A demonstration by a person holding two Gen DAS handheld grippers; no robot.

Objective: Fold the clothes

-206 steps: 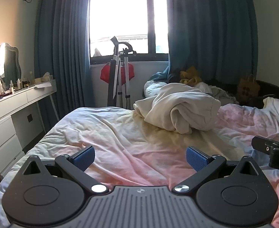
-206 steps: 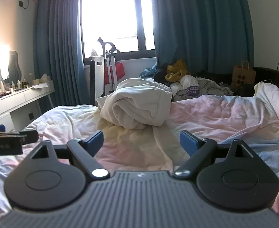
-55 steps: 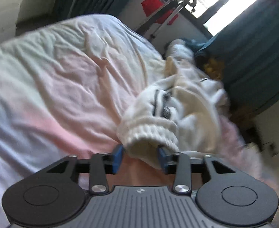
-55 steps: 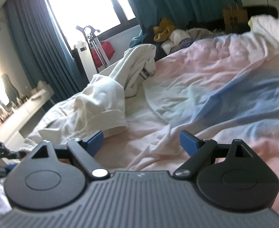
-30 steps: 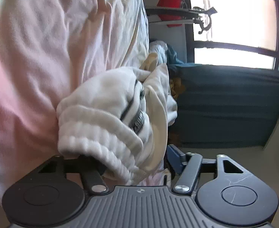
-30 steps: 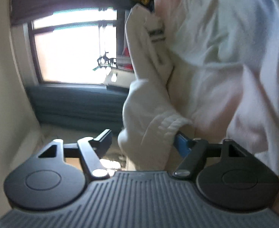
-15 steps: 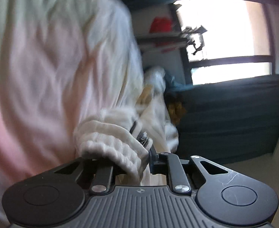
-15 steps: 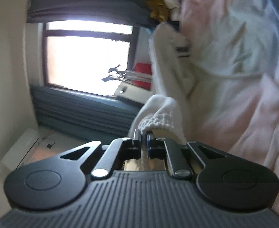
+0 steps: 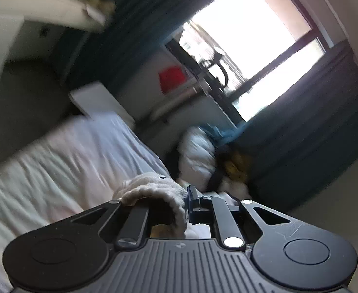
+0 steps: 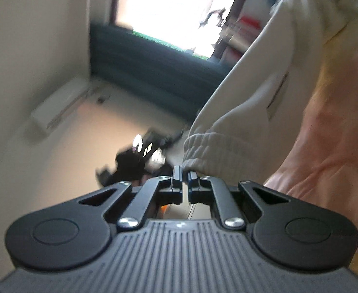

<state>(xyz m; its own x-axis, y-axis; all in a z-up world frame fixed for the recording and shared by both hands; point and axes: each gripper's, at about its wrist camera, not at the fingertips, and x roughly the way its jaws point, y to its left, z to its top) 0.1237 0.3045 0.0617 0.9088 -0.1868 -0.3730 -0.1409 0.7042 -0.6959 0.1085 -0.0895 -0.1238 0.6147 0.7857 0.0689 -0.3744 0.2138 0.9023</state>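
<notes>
A cream sweatshirt with ribbed hems is held by both grippers above the bed. My left gripper (image 9: 179, 201) is shut on its ribbed hem (image 9: 152, 189), which bunches over the left finger. My right gripper (image 10: 184, 174) is shut on another ribbed edge of the sweatshirt (image 10: 240, 102); the cloth rises from the jaws toward the upper right. Both views are tilted and blurred.
The bed with a pale pink and white duvet (image 9: 64, 166) lies below. A white dresser (image 9: 40, 12), a window (image 9: 249, 39) with dark teal curtains, a stand with a red item (image 9: 173, 78) and a pile of clothes (image 9: 230, 168) are around it.
Both grippers have lifted and rotated with the sweatshirt, which now hangs stretched from the right gripper. Half a second ago the jaws were shut as now; a second ago both were open around the hem.
</notes>
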